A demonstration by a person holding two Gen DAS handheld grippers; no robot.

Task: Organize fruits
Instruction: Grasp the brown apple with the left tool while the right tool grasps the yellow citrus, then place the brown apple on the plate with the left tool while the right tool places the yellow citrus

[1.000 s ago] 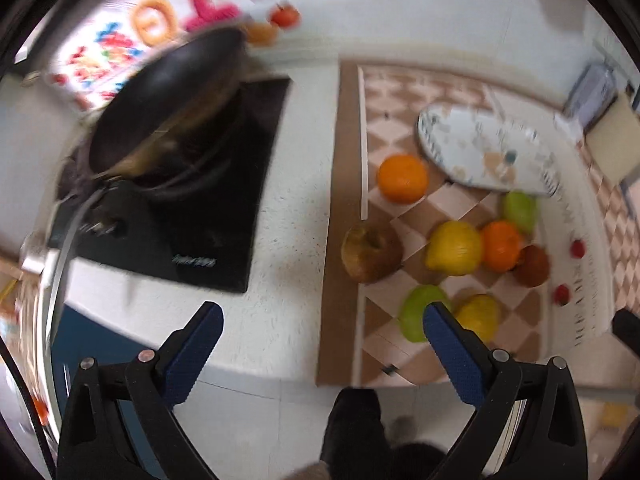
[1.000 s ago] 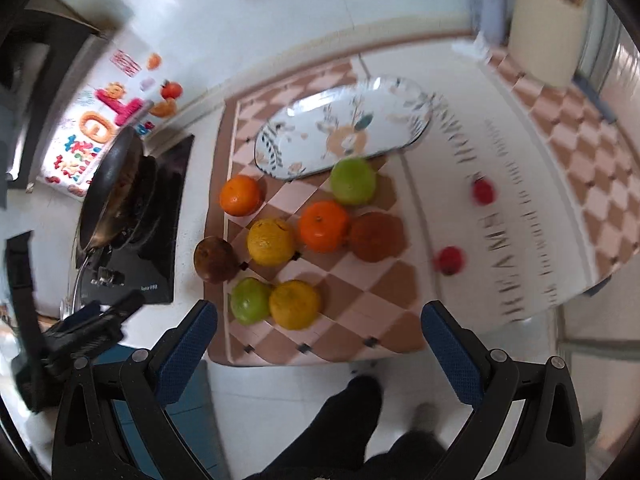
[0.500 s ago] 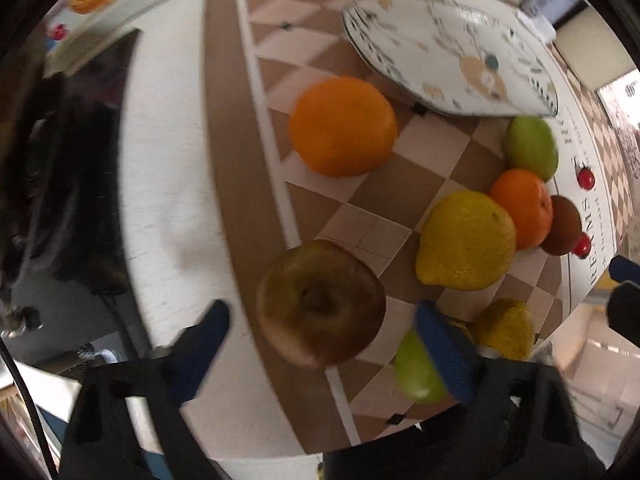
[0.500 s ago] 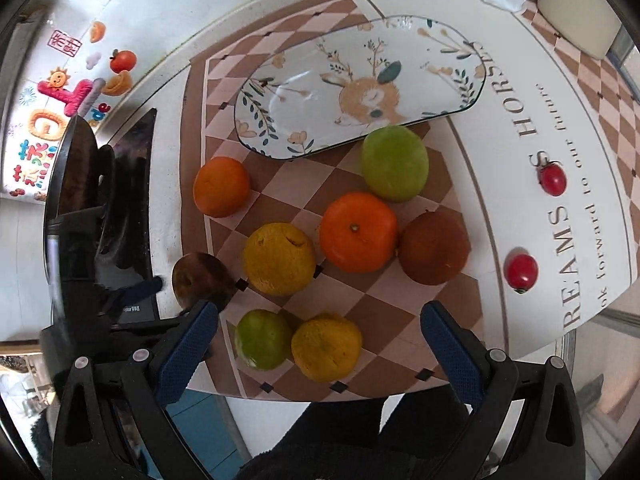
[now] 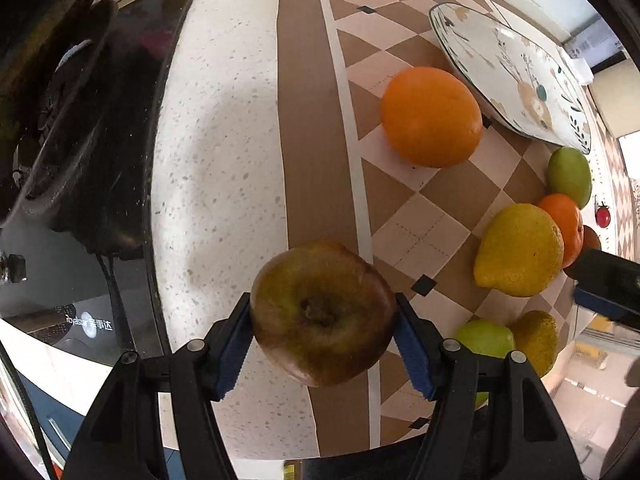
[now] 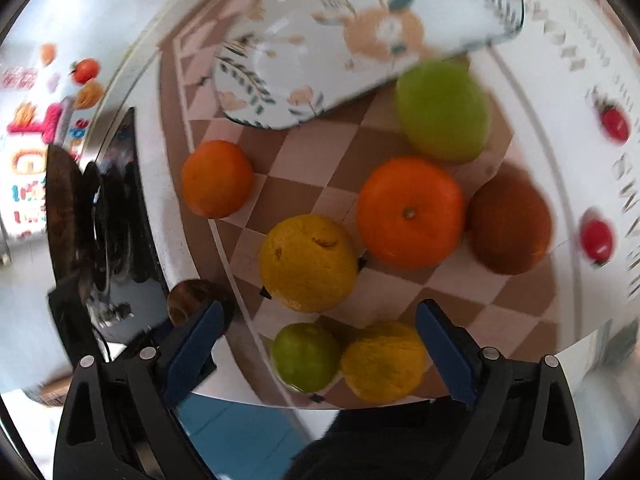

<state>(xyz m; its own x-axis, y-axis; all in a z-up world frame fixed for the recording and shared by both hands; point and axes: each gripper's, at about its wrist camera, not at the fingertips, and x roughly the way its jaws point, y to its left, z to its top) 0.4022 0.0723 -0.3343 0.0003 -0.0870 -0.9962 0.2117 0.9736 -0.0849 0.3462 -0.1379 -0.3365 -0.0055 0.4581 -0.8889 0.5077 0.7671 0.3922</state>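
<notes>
At the left edge of the checkered mat (image 5: 404, 216), on its brown border beside the speckled desk (image 5: 224, 160), the brownish apple (image 5: 322, 316) sits between the blue fingers (image 5: 234, 350) of the left gripper (image 5: 323, 344). The jaws are closing and both pads appear to touch the apple's flanks; whether the grip is firm cannot be told. A second ago this gripper stood wide open and high above the desk, with the induction cooktop (image 5: 120, 168) and its pan filling the view; it has since descended directly over the apple. This indicates that the apple is the first fruit selected, probably for transfer to the patterned plate (image 5: 516, 76), which holds nothing. The right gripper (image 6: 318, 350) has also dropped closer to the mat, and its jaws, nearly fully spread, are beginning to close with nothing pressed between them; the small green fruit (image 6: 306, 356) and the yellow citrus (image 6: 384, 362) lie in the gap ahead. The orange (image 5: 430, 116), the lemon (image 5: 518, 250) and the remaining fruits have not shifted.
</notes>
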